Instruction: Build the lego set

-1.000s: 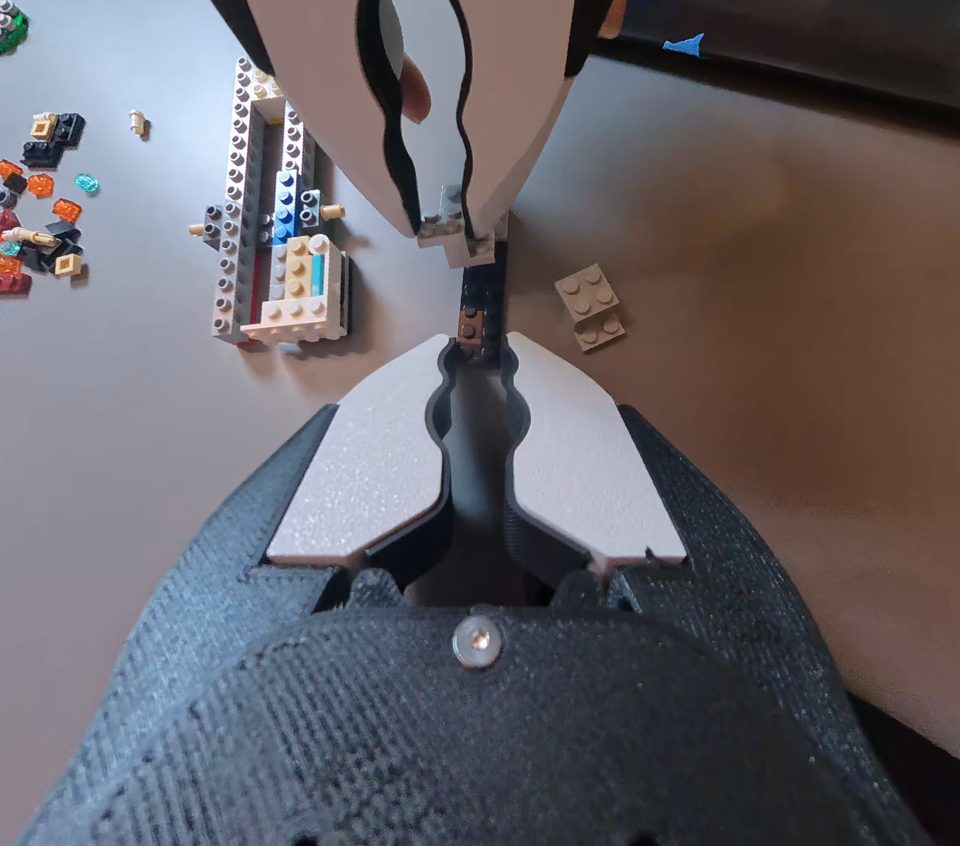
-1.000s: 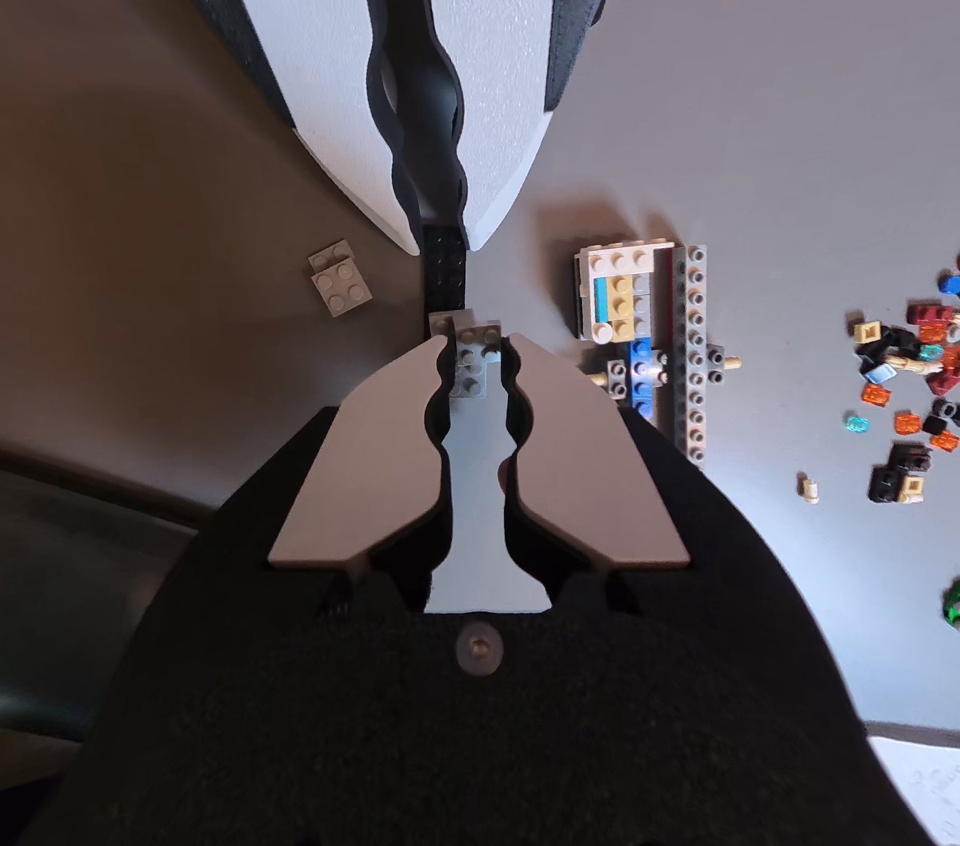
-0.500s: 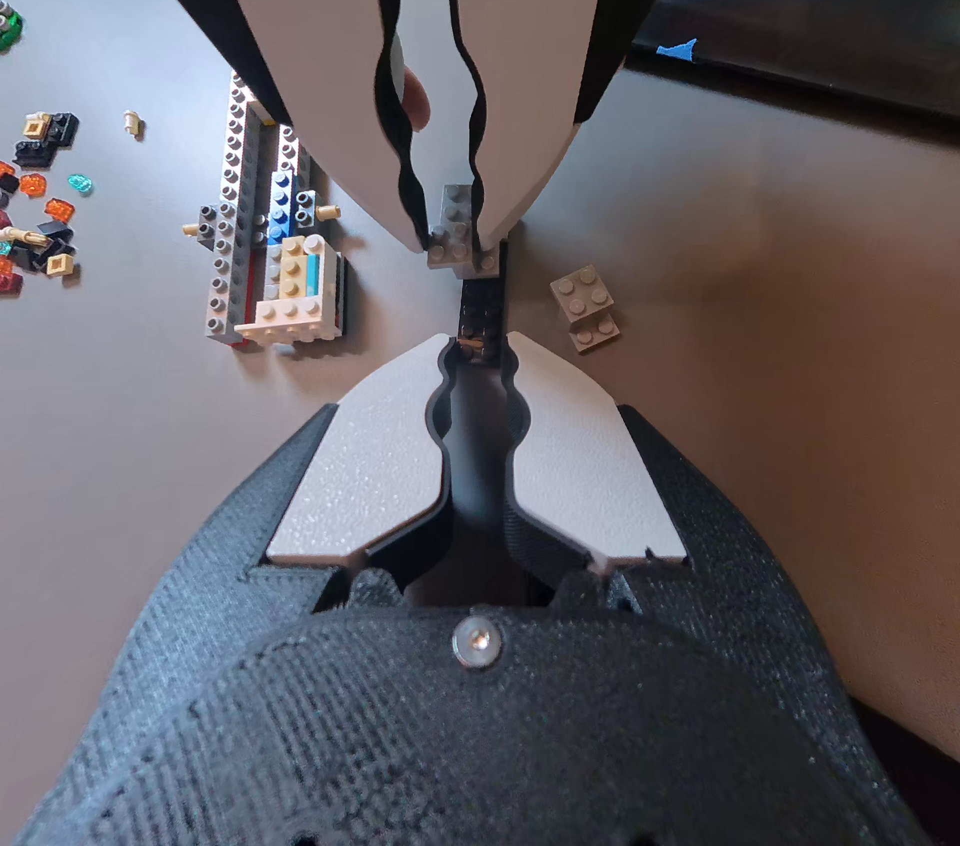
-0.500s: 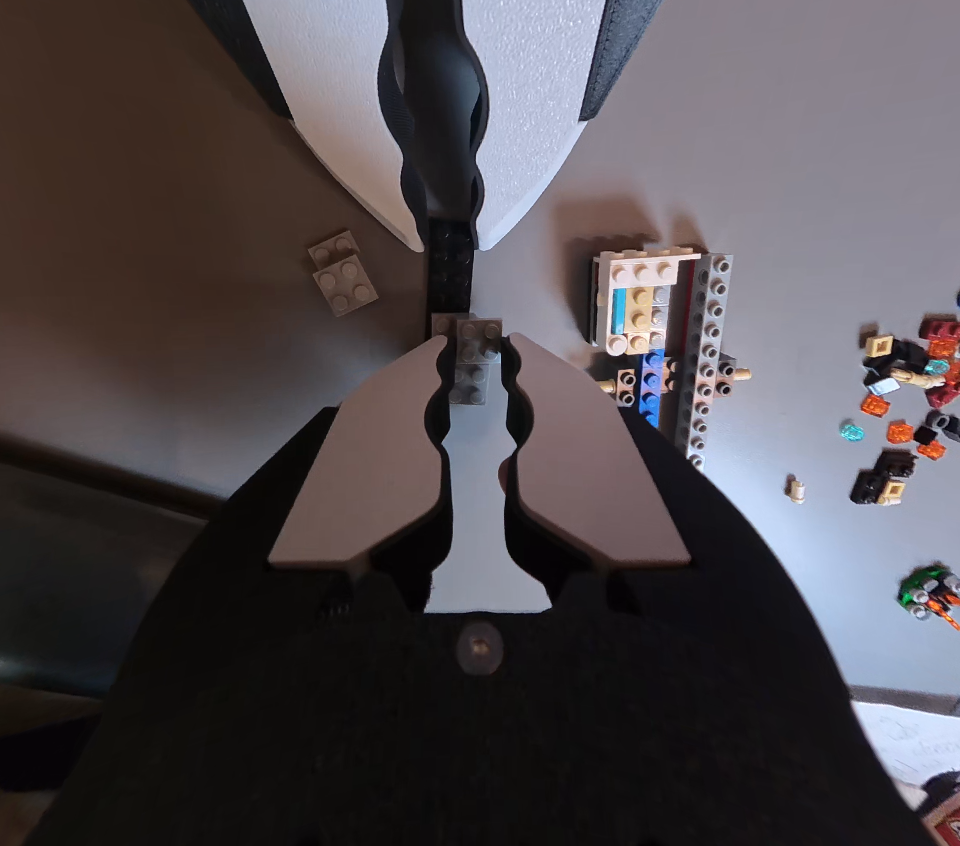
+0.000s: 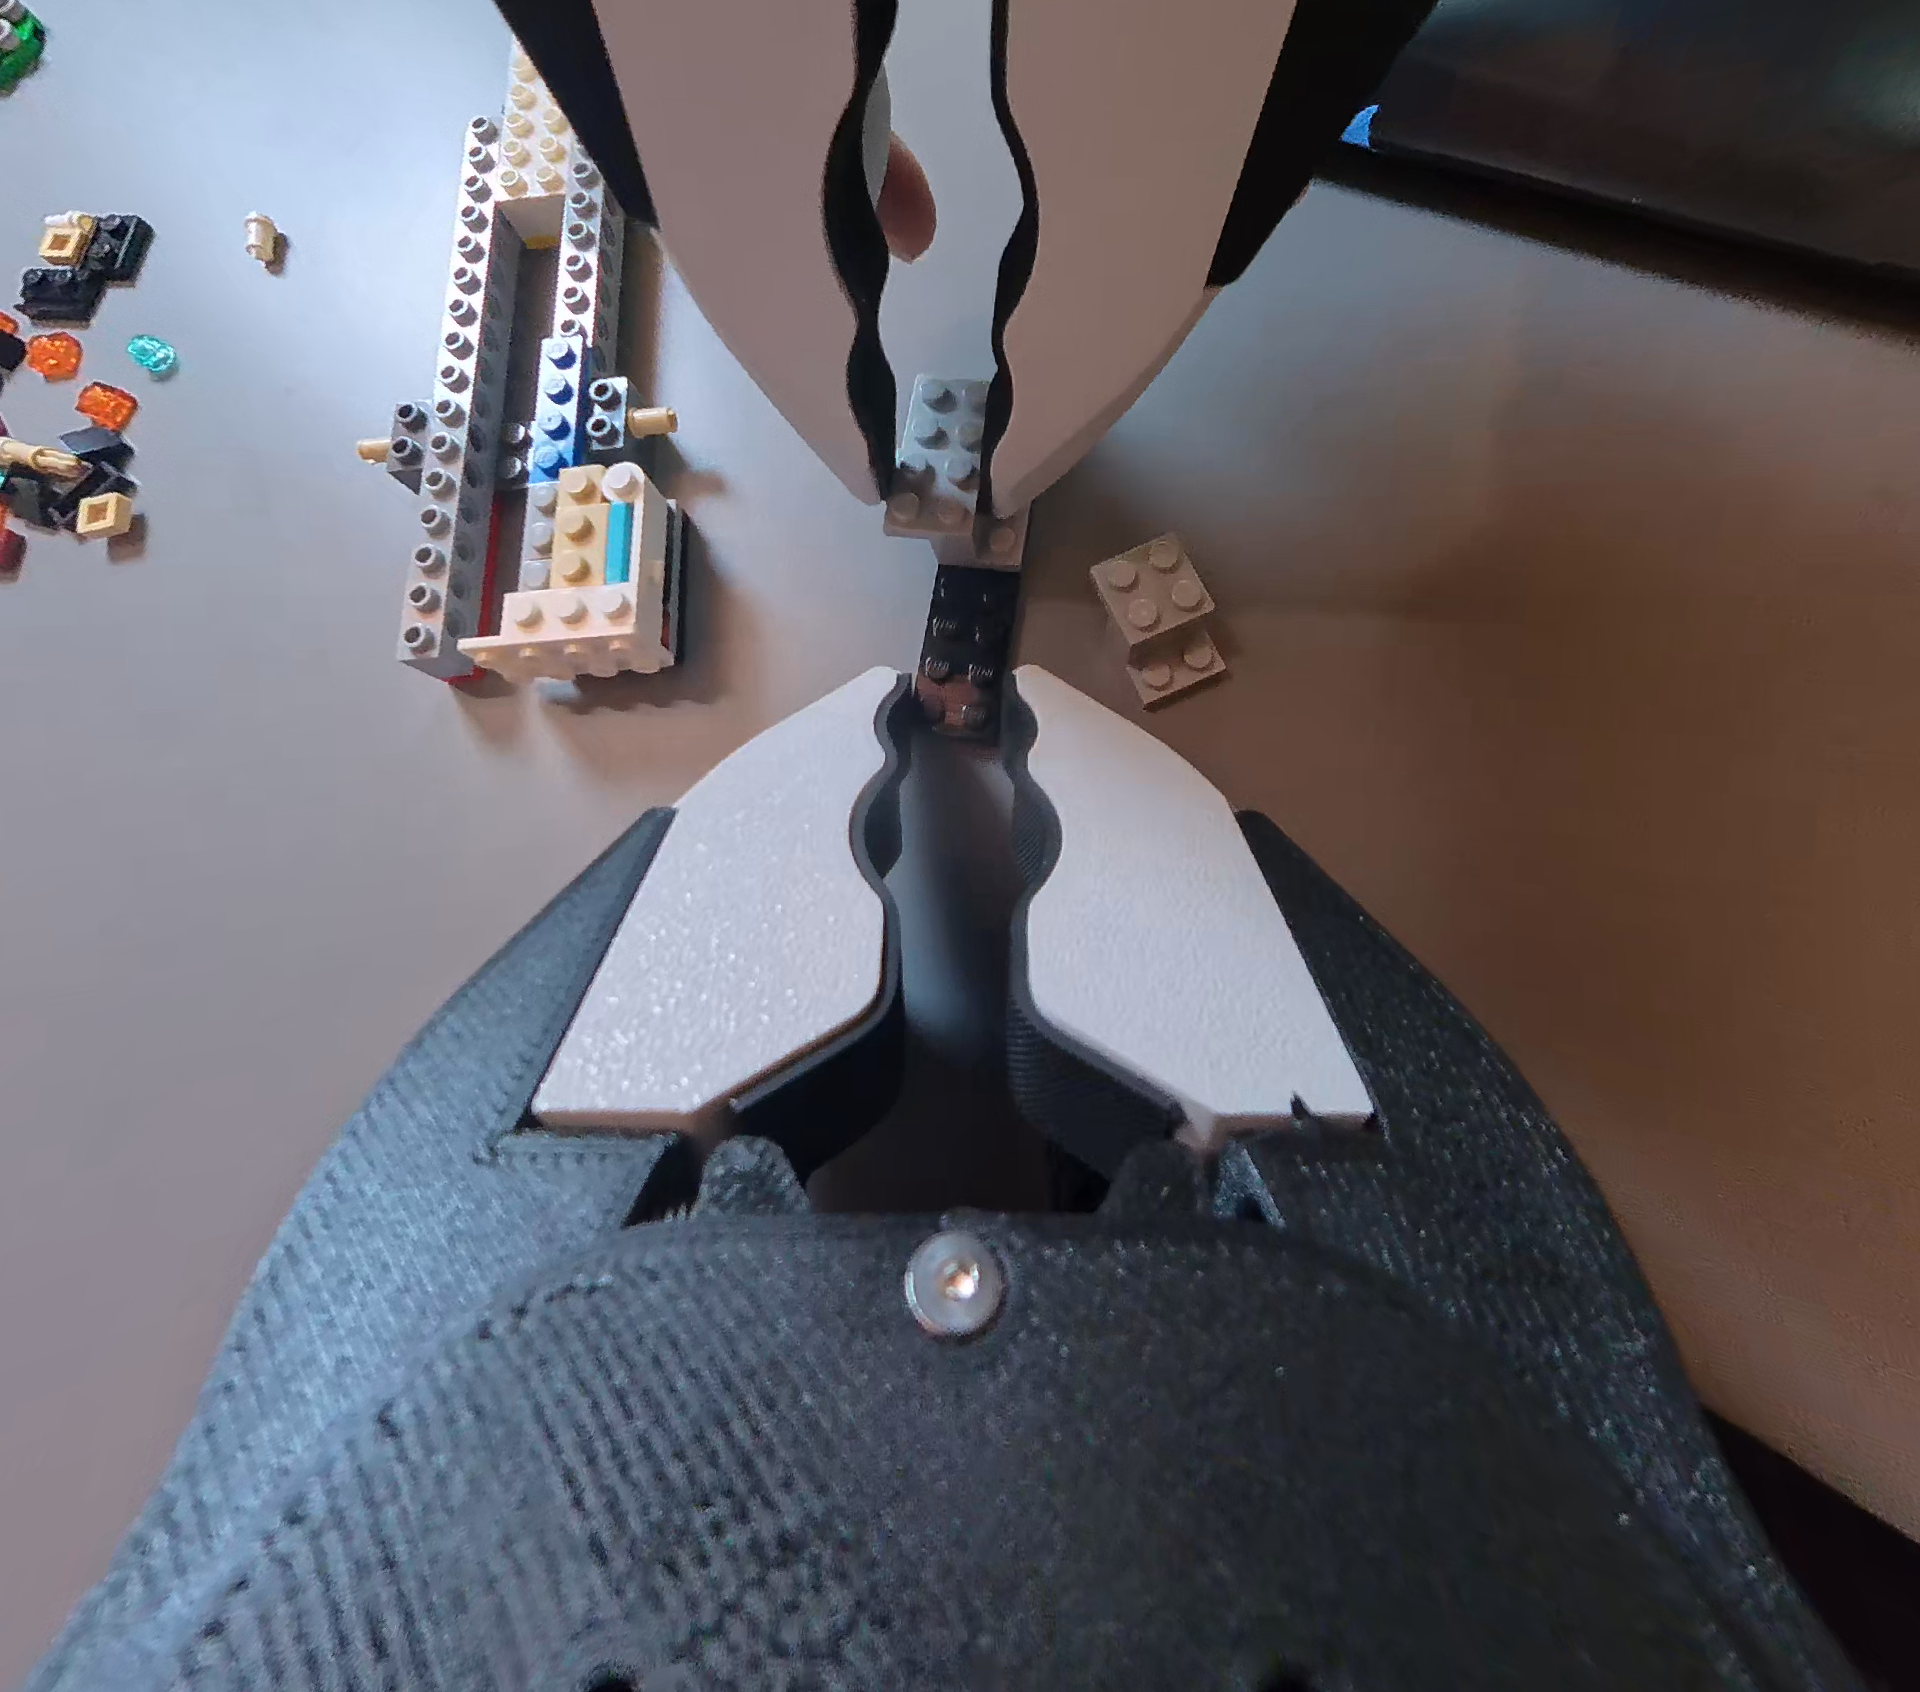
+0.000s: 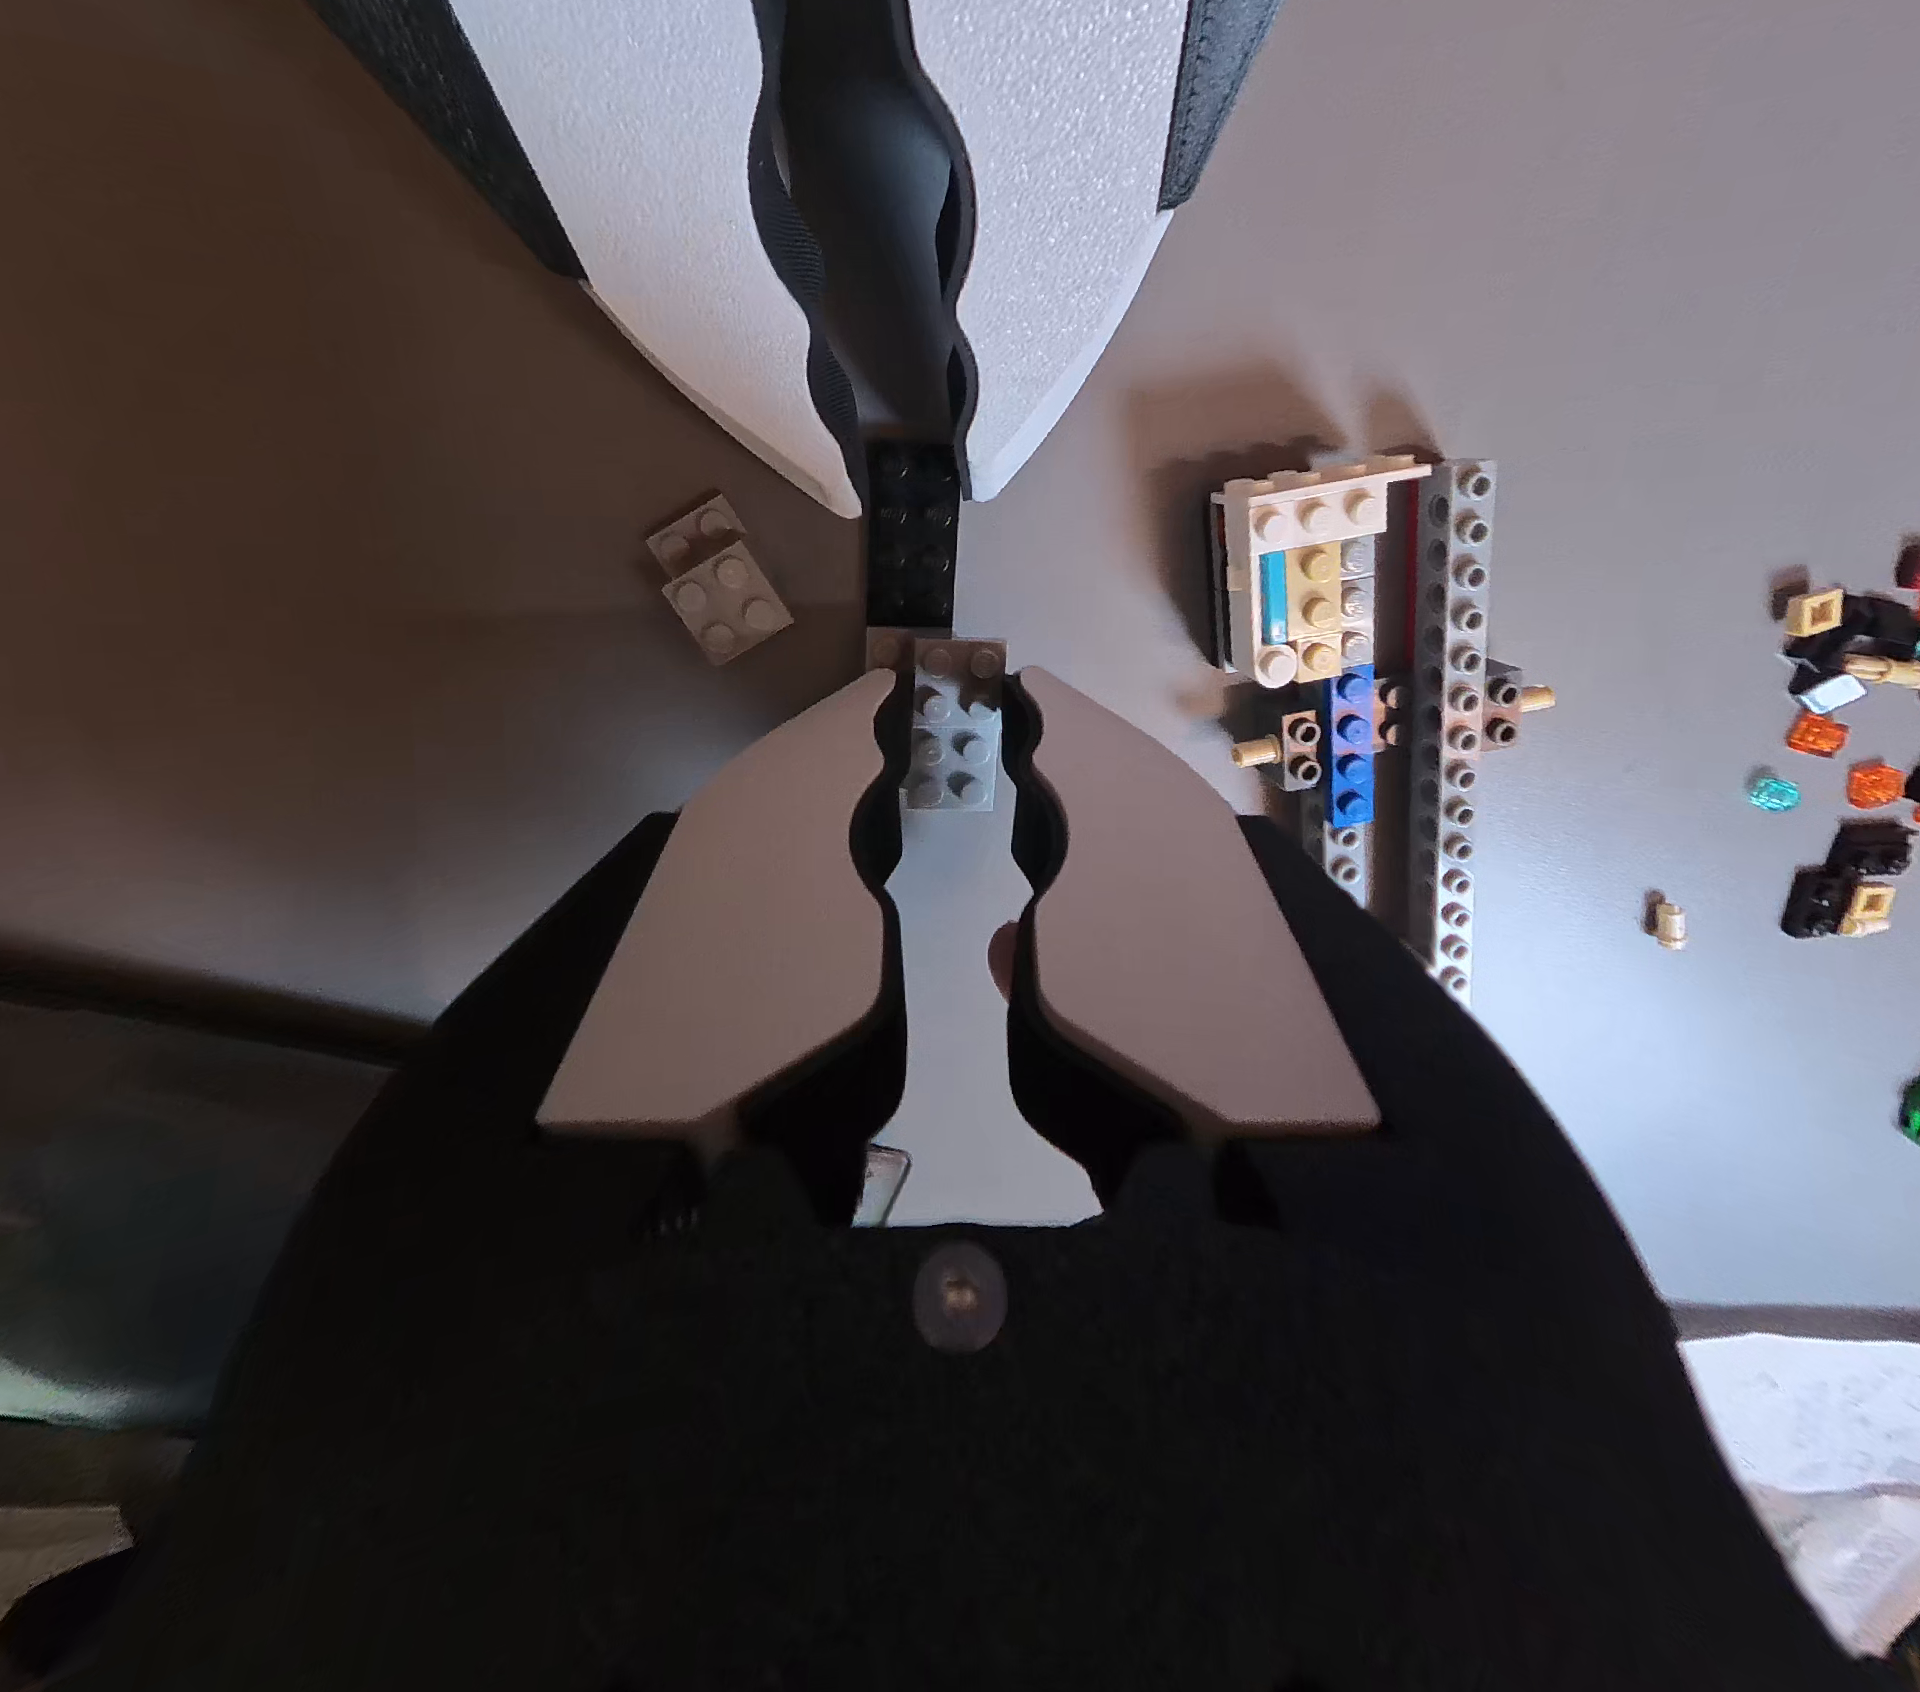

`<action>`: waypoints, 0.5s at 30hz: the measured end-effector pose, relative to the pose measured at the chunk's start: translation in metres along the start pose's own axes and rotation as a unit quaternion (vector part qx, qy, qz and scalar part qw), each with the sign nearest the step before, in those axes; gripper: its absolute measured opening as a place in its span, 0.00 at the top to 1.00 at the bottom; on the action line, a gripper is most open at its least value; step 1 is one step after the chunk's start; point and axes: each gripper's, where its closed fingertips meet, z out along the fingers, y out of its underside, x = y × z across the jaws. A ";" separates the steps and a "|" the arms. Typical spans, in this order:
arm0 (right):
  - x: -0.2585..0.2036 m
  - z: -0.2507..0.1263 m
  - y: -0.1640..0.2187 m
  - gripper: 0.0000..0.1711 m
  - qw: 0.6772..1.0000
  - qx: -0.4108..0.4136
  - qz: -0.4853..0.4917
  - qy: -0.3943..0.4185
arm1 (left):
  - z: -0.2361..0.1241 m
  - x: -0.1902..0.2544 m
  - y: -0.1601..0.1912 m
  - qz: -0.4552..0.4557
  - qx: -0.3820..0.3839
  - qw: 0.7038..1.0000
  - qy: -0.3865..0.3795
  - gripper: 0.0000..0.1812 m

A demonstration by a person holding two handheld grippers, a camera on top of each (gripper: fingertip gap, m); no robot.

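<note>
My left gripper (image 5: 957,692) is shut on the near end of a long black plate (image 5: 968,619) lying low over the grey table. My right gripper (image 5: 940,489) faces it from the far side and is shut on a grey plate (image 5: 948,432). The grey plate lies flat, in line with the black plate, and meets its far end over small tan pieces (image 5: 912,514). In the right wrist view the right gripper (image 6: 958,688) holds the grey plate (image 6: 954,743), with the black plate (image 6: 914,546) running to the left gripper (image 6: 912,489).
A partly built model of grey beams, blue and tan bricks (image 5: 540,437) lies left of the grippers, also in the right wrist view (image 6: 1371,655). Two tan square plates (image 5: 1158,614) lie right. Several small loose pieces (image 5: 73,395) sit far left. A dark object (image 5: 1662,84) lies far right. My two grippers' fingertips are within a few centimetres of each other.
The grey plate was tilted at the black plate's far end; it now lies flat and in line with it. Both grippers keep their hold.
</note>
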 end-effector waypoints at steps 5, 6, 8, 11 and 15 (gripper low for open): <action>-0.008 0.002 -0.006 0.90 1.000 0.018 0.020 -0.013 | -0.002 0.006 -0.002 0.007 0.020 1.000 0.003 0.94; -0.008 0.002 -0.006 0.90 1.000 0.014 0.021 -0.008 | -0.002 0.007 -0.003 0.012 0.021 1.000 0.000 0.95; -0.008 0.002 -0.006 0.90 1.000 0.000 0.019 0.002 | -0.002 0.008 -0.003 0.023 0.023 0.999 -0.006 0.97; -0.008 0.002 -0.006 0.90 1.000 -0.019 0.009 0.009 | -0.006 0.007 -0.002 0.036 0.031 0.999 -0.017 0.95; -0.008 0.002 -0.006 0.90 0.999 -0.033 0.008 0.025 | -0.009 0.005 0.000 0.041 0.034 0.998 -0.017 0.88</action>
